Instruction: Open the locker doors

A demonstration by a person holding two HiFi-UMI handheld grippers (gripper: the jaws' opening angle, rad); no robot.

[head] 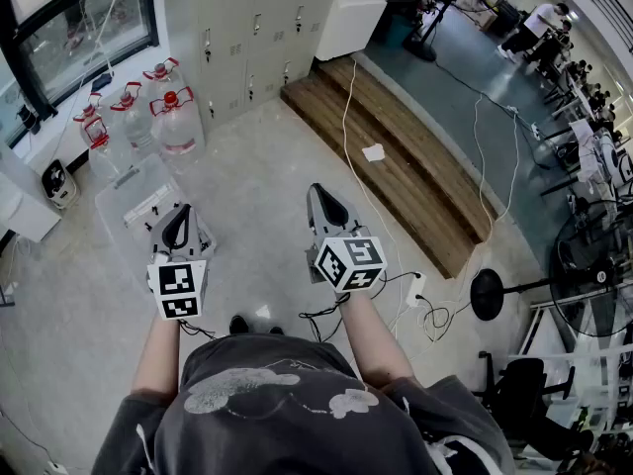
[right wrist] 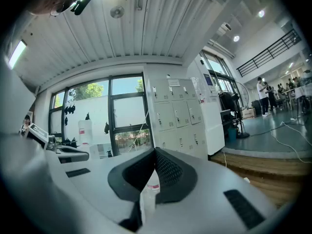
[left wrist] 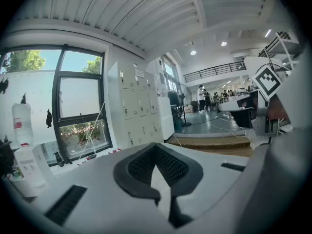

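Closest to the lens, a grey shirt (head: 287, 404) fills the bottom of the head view. At far left a dark-framed window (head: 89, 28) is seen. Large water bottles (head: 176, 117) with red caps are grouped on the floor beneath it, and a clear plastic box (head: 138, 201) is set just beside them. The left gripper (head: 180, 226) is held over that box's near edge. Its jaws are seen closed tip to tip, and nothing is gripped between them. The lockers (head: 252, 28), pale grey, are stood against the far wall, right of the window and well apart from both grippers. Every door that can be made out is shut. The right gripper (head: 326, 206) is held just right of the left one, over bare floor, and is pointed towards the lockers. Its jaws are likewise pressed together and empty. Further right, a wooden step (head: 396, 156) is laid along the floor and crossed by a white cable (head: 348, 107). A black round stand (head: 487, 295) is seen past it.
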